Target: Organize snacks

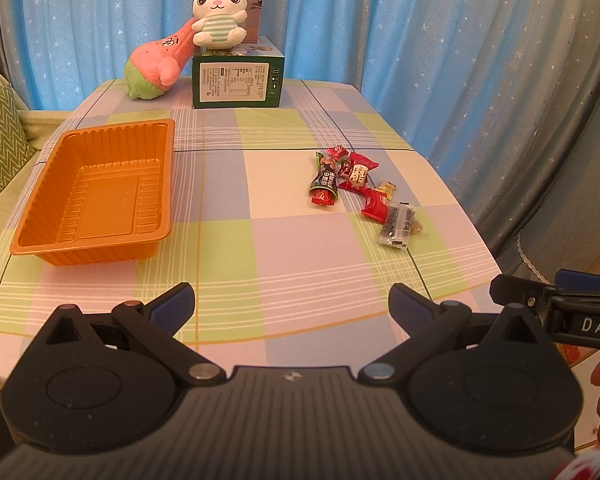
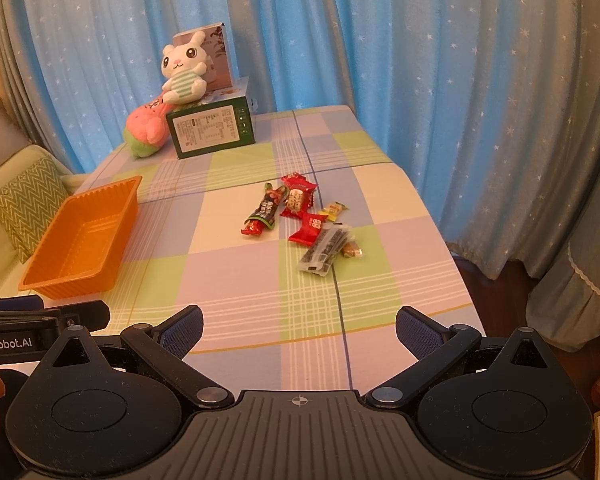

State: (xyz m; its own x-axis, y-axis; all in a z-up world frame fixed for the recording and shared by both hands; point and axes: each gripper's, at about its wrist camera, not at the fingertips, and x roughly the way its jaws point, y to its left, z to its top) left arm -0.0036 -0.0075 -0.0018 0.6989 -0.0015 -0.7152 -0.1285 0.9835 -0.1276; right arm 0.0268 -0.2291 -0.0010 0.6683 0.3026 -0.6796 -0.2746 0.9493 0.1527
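Left gripper [image 1: 291, 300] and right gripper [image 2: 299, 323]: jaws spread wide, holding nothing. On the checked counter [image 2: 236, 280], snacks [image 2: 300, 220] lie at 12 o'clock, orange tray [image 2: 80, 240] at 10 o'clock; blue curtains [image 2: 420, 60] behind.

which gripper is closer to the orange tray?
Left. The left gripper, jaws open, has the orange tray just ahead on its left. From the right gripper, also open, it sits far off to the left.

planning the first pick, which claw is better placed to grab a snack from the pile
Right. The snack pile lies nearly straight ahead of the open right claw; from the left claw it sits off to the right, nearer the orange tray.
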